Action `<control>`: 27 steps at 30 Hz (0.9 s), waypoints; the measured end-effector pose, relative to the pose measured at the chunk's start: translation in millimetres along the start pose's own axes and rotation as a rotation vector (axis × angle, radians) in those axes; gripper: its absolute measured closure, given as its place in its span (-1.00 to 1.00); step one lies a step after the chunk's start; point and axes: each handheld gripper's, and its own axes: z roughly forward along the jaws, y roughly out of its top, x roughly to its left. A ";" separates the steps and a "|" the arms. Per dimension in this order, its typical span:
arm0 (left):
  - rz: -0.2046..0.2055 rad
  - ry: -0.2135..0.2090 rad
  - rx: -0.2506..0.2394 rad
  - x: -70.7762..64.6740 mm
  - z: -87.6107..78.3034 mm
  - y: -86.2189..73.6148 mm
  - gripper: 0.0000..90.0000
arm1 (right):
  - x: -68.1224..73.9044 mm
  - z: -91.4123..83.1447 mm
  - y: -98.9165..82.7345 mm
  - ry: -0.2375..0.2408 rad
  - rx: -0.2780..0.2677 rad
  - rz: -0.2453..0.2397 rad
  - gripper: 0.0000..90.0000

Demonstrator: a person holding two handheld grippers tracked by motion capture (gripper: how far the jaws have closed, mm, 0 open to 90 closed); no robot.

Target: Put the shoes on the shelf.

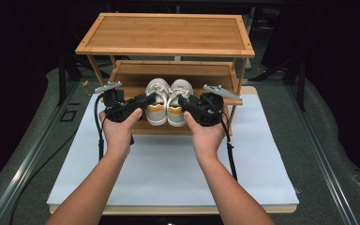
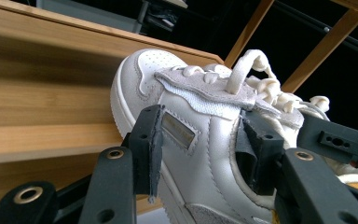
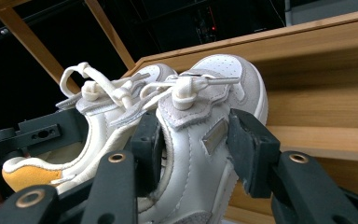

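A pair of white sneakers with orange heels stands on the lower shelf (image 1: 131, 72) of a bamboo shoe rack (image 1: 166, 33), heels toward me. My left gripper (image 1: 149, 97) (image 2: 203, 140) is shut on the side wall of the left sneaker (image 1: 156, 105) (image 2: 144, 74), with one jaw outside and one inside the opening. In the same way, my right gripper (image 1: 183, 100) (image 3: 196, 147) is shut on the side wall of the right sneaker (image 1: 178, 107) (image 3: 223, 74). Whether the soles rest on the shelf or hang just above it is unclear.
The rack stands at the back of a white mat (image 1: 168, 159) on a wooden board. Its top shelf overhangs the sneakers, with slim posts (image 1: 238, 79) at both sides. Grey floor and metal rails (image 1: 23, 164) flank the board.
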 end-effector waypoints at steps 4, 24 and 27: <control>-0.002 0.001 0.007 3.1 5.6 4.1 0.22 | -2.1 5.5 3.4 -0.004 0.001 0.009 0.25; -0.028 -0.004 0.021 19.5 31.5 17.6 0.22 | -15.6 32.2 16.6 -0.017 0.020 0.009 0.24; -0.042 -0.004 0.016 22.0 33.2 18.2 0.22 | -15.6 34.6 18.1 -0.019 0.018 0.011 0.24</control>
